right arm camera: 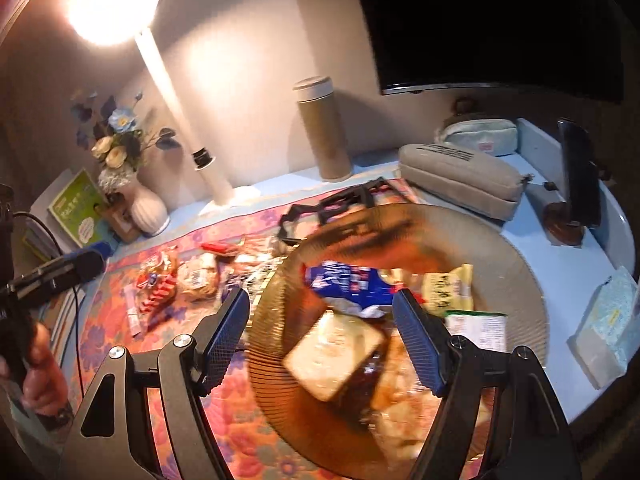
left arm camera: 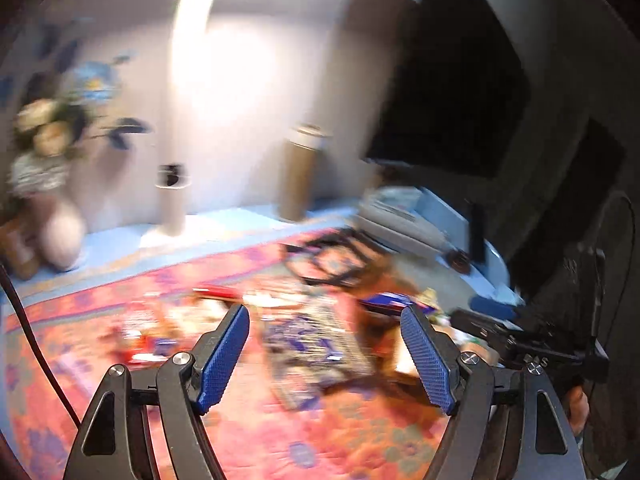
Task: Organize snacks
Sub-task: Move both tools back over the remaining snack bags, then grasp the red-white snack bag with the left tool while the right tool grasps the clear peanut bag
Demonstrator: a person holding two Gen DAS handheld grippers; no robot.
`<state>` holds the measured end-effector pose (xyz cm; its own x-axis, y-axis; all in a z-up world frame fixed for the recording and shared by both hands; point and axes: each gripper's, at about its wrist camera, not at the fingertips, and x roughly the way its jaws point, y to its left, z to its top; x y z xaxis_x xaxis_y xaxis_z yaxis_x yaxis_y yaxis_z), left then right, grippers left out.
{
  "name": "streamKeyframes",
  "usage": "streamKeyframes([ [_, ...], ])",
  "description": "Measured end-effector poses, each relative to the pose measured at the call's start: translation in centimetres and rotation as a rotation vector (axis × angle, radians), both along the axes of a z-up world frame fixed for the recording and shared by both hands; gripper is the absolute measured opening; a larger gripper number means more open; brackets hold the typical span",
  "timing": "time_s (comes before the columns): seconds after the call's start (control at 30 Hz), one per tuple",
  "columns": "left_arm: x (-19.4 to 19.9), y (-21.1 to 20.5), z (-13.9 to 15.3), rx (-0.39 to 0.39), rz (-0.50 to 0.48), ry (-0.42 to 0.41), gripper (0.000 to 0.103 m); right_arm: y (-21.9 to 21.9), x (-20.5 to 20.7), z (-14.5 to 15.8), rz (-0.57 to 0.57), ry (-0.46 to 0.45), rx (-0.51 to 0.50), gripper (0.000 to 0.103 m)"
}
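Pouches [right arm camera: 460, 176] behind bowl [right arm camera: 516, 276]; snacks [left arm camera: 312, 340] blurred, perhaps loose.

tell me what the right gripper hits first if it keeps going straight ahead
Probably the wrapped slice of bread in the brown plate, which lies between the open right gripper fingers; depth is unclear.

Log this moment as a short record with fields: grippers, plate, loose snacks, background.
left gripper: open, empty, above the floral cloth; view blurred
right gripper: open, empty, over the plate
plate: amber, ribbed, holding a blue packet, a pale wrapped square, a yellow packet
loose snacks: red-and-white packets and a wrapped bun on the cloth, left of the plate
background: lit lamp, canister, flower vase, grey pouch
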<state>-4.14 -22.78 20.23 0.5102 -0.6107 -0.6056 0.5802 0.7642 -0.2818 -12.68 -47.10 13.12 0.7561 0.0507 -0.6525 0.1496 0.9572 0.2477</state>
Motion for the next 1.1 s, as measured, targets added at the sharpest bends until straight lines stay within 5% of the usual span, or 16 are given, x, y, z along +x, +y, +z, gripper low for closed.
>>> streamKeyframes([
  [0.37,3.7,10.3,-0.6,-0.042,0.173,-0.006,0.076,8.0,3.9,0.6,0.136,0.016,-0.072,0.074],
  [0.8,11.3,11.7,-12.5,-0.163,0.283,0.408,0.080,12.6,12.4,-3.0,0.222,0.135,0.032,0.073],
  [1.1,14.3,9.6,-15.8,-0.151,0.335,0.475,0.082,12.6,17.1,-5.9,0.223,0.215,0.084,0.073],
])
